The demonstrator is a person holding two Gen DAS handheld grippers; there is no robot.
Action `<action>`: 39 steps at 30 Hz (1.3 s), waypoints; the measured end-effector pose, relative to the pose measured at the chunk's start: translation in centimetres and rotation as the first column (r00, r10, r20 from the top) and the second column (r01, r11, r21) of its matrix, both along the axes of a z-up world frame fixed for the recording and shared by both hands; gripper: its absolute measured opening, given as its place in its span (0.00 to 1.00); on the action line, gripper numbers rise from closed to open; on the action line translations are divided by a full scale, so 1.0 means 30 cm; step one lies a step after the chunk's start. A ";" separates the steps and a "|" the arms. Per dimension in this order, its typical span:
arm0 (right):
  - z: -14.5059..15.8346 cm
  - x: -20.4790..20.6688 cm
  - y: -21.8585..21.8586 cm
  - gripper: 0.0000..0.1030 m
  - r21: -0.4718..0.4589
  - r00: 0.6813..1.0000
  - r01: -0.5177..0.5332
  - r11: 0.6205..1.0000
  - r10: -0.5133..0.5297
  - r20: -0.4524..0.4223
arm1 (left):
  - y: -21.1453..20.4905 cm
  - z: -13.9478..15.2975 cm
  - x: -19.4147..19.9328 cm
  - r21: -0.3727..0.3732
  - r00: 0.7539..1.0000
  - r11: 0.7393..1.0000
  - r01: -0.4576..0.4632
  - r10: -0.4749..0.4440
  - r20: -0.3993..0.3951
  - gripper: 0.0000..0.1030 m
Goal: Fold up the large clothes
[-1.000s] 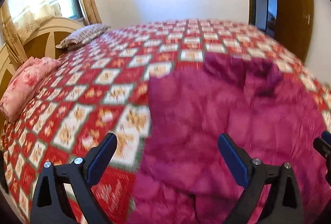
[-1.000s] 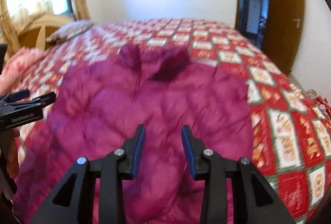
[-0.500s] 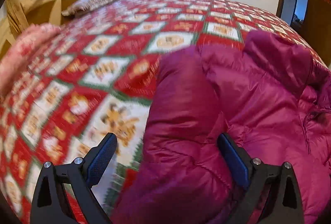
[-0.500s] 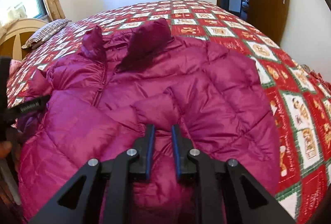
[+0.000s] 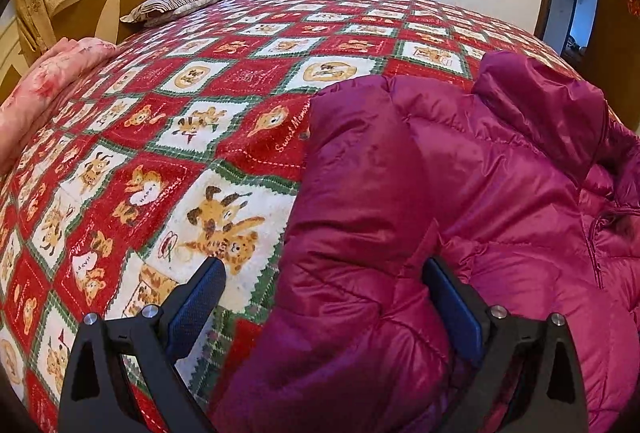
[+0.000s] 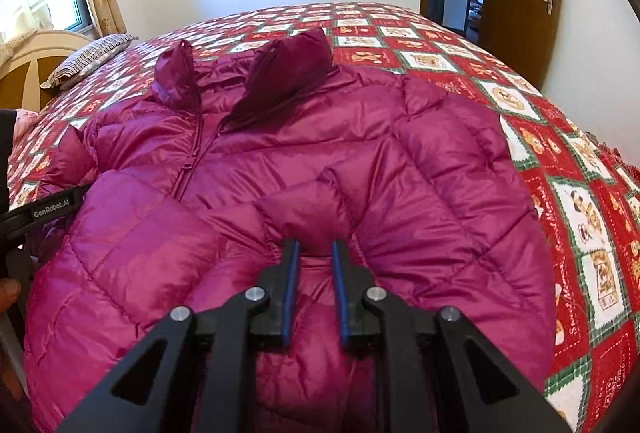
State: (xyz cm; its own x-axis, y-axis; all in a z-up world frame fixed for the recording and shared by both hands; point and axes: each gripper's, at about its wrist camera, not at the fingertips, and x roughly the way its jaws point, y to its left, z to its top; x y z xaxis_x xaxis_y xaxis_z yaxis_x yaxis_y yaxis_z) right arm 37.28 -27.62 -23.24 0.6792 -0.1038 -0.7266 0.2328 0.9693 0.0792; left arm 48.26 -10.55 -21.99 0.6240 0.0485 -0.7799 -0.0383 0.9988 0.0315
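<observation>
Left gripper [image 5: 322,291] stands spread wide at the near left edge of the magenta puffer jacket [image 6: 360,161]: its left pad is over the patterned bedspread [image 5: 200,137], its right pad lies against the jacket's body, and the left sleeve [image 5: 360,233] bulges up between them, not clamped. That sleeve runs down the jacket's left side toward the near edge; whether it is meant to be folded inward I cannot tell. The jacket itself lies front up in the middle of the bed, zipped most of the way, collar [image 6: 292,61] at the far end and hem nearest the cameras. To the right, the right gripper [image 6: 314,253] has its pads drawn close on a puffed ridge of the right sleeve [image 6: 304,209], which lies laid across the chest. Judging from this, the fold is at an early stage: one sleeve is brought in, the other side and the lengthwise folds of the body remain.
</observation>
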 end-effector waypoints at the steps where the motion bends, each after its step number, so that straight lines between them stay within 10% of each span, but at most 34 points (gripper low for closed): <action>1: -0.001 -0.001 0.002 0.18 -0.002 1.000 0.000 1.000 0.000 0.001 | -0.001 0.000 -0.002 0.000 1.000 1.000 0.000 0.000 0.001 0.97; 15: 0.006 0.003 0.008 0.19 -0.009 1.000 -0.013 1.000 0.013 -0.013 | 0.013 0.036 0.013 0.008 0.998 1.000 0.026 -0.025 -0.065 0.97; 20: 0.132 0.004 -0.056 0.77 0.037 0.996 -0.085 0.996 0.084 0.010 | 0.043 0.271 0.018 -0.056 0.997 0.996 0.067 -0.066 0.027 0.97; 30: 0.295 0.322 -0.244 0.80 0.019 0.999 -0.029 0.999 0.029 0.019 | -0.163 0.335 0.393 -0.154 0.992 0.985 0.082 -0.095 -0.078 0.97; 39: 0.255 0.557 -0.258 0.82 -0.024 0.997 -0.067 0.997 0.066 -0.044 | -0.367 0.224 0.556 -0.047 0.968 0.980 0.194 -0.199 -0.151 0.97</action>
State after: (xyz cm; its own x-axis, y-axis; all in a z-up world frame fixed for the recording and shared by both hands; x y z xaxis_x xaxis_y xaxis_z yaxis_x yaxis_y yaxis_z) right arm 54.00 -35.35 -15.60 0.6532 -0.0781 -0.7531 0.1705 0.9843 0.0459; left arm 64.94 -21.56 -15.27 0.4909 -0.0898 -0.8666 0.1620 0.9867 -0.0105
